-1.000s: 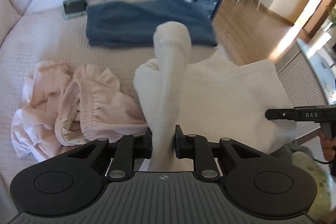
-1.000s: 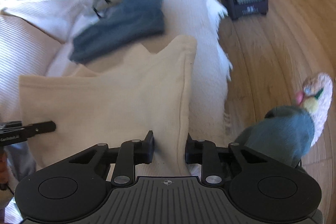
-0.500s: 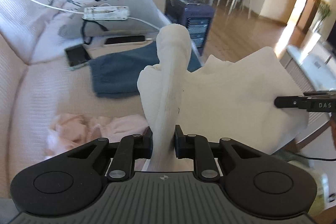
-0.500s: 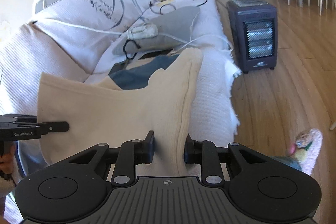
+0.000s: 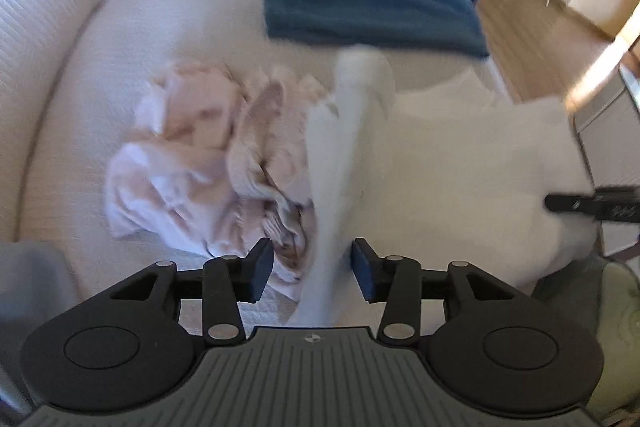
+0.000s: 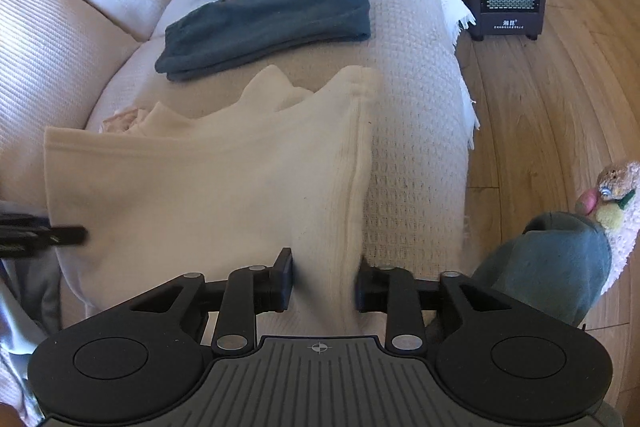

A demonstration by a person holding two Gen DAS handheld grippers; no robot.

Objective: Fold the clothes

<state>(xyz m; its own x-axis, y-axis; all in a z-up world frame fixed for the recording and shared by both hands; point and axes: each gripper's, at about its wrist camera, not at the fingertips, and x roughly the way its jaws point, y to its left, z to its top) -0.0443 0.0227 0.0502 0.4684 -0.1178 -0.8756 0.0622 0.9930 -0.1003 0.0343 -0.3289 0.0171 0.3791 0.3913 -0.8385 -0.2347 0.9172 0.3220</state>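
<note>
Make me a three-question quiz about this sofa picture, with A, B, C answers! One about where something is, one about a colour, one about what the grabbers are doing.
1. Where does the crumpled pink garment lie?
A. on the wooden floor
B. on the sofa, left of the cream garment
C. on top of the heater

2. What colour is the folded garment farther back on the sofa?
A. dark blue
B. red
C. yellow

3. How do the pads of the left hand-held gripper stand?
A. clamped tight on the pink garment
B. apart, with cream cloth between them
C. shut on nothing

Answers:
1 B: the pink garment sits on the sofa beside the cream garment.
2 A: the folded garment is dark blue.
3 B: the left hand-held gripper is opening, with gaps either side of the cloth.
</note>
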